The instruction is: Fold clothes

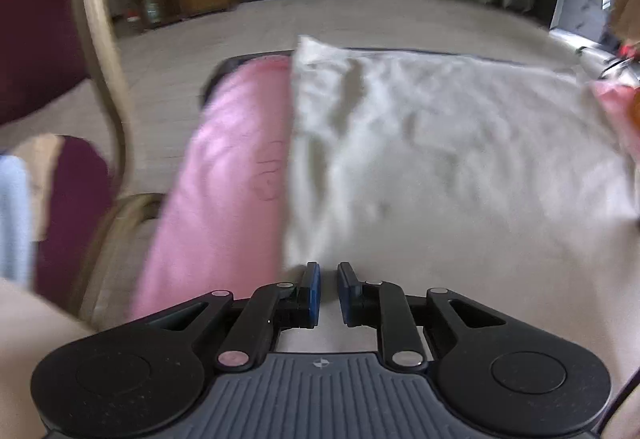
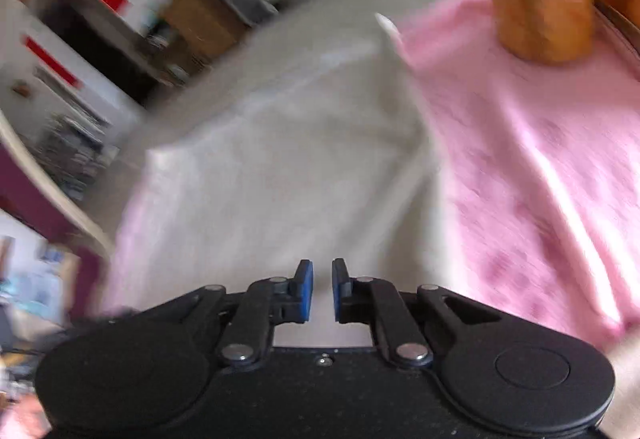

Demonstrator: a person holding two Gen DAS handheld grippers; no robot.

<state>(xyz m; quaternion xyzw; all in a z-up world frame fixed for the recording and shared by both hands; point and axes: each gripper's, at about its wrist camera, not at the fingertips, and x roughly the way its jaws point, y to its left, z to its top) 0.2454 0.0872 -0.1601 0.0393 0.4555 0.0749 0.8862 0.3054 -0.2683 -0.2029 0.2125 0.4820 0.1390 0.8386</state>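
Black linkage arms, blue-padded jaws, silver rivets

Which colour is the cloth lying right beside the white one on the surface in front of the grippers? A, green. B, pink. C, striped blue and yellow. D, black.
B: in the left wrist view a pink cloth lies along the left edge of the white cloth, and the right wrist view shows pink fabric beside the white as well.

Ahead of the blue-padded left gripper (image 1: 328,287) lies a plain white cloth (image 1: 440,143); left of it, a pink garment (image 1: 216,199).
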